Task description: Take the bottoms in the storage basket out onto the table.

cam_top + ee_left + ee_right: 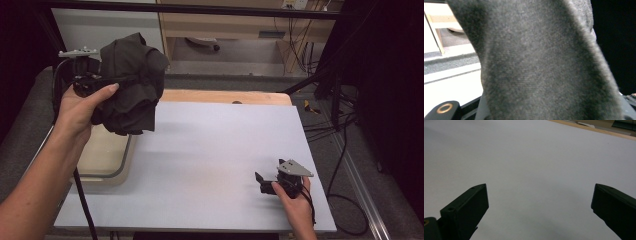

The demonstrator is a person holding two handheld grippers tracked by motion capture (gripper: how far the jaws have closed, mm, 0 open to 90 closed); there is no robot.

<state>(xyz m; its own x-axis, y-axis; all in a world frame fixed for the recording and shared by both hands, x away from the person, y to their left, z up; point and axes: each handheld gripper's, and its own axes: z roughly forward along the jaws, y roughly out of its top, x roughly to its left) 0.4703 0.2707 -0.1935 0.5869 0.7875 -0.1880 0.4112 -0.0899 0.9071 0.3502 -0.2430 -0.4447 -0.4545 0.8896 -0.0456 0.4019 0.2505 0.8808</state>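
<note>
While held aloft at the upper left of the high view, clamped in the left gripper [100,80]: a crumpled dark grey-black fabric garment [132,82], bunched and hanging clear of the surface; jaws closed tight on the cloth, the person's left hand [80,107] wrapped round the gripper body, grey three-cornered plate on top. Directly below the cloth, at the left edge of the frame: a shallow beige plastic bin [107,157] with rounded corners, partly hidden by the forearm. Seen along the left gripper's own view: the same soft knitted fabric [536,62] draped close across the lens, spanning most of the frame; pale floor and a wooden furniture leg at the upper left behind it. At the lower right of the high view, resting low on the wide pale grey tabletop [215,150]: the right gripper [262,182] in the person's right hand [295,202], well apart from the garment; jaws spread wide with nothing between them. In the right gripper view: two black jaws far apart at the lower corners, bare pale surface between; strip of light wooden edge [599,131] at the upper right.
</note>
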